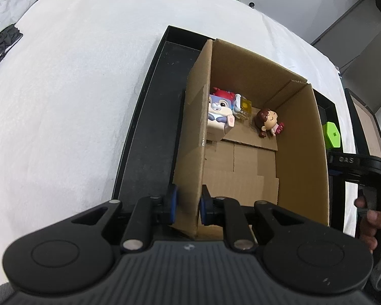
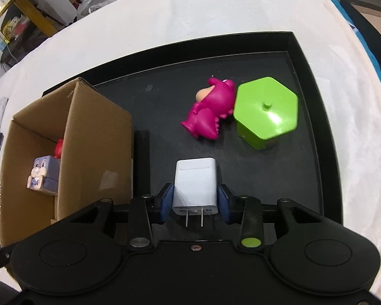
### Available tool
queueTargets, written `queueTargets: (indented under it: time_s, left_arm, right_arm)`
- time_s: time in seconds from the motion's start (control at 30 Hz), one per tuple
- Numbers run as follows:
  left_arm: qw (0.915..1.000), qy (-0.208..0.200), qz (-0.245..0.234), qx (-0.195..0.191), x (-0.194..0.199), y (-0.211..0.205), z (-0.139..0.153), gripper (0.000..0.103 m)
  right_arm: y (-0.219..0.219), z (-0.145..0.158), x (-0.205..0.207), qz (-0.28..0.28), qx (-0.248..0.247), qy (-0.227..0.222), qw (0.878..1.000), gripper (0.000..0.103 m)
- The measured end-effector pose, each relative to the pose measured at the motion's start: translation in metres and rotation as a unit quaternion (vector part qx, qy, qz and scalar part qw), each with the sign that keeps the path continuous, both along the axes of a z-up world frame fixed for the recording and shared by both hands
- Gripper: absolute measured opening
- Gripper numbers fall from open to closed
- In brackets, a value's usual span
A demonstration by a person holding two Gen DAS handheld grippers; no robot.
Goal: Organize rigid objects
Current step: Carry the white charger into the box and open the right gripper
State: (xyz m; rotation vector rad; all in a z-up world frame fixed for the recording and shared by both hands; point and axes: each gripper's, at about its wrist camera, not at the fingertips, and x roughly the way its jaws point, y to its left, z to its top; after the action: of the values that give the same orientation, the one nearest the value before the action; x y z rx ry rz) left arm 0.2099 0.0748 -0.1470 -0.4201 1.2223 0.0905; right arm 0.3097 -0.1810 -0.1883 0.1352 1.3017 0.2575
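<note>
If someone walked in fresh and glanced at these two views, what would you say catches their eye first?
Probably the bright green hexagonal plastic container on the black tray, with the magenta dinosaur-suit figurine lying on its side against it. Next, the white plug-in charger clamped in the right gripper above the tray. Then the open brown cardboard box, its wall pinched by the left gripper, with small toys at its far end.

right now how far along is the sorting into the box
Partly done. Already in the cardboard box: a bunny cube toy, a yellow block and a girl figurine. In hand: the right hand-held gripper is closed on a white charger, while the left hand-held gripper pinches the box wall. Left on the black tray: a pink dinosaur and a green hexagonal piece.
</note>
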Motion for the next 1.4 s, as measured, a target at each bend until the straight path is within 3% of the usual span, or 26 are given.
queueTargets:
  time_s: [0.43, 1.4]
  left_arm:
    - [0.9999, 0.005, -0.001, 0.010, -0.004, -0.004, -0.001, 0.015]
    - [0.9998, -0.004, -0.013, 0.017, -0.013, -0.008, 0.005, 0.015]
  right_arm:
    - [-0.026, 0.030, -0.026, -0.025, 0.035, -0.013, 0.999, 0.037]
    - [-0.015, 0.104, -0.048, -0.016, 0.069, -0.085, 0.994, 0.037]
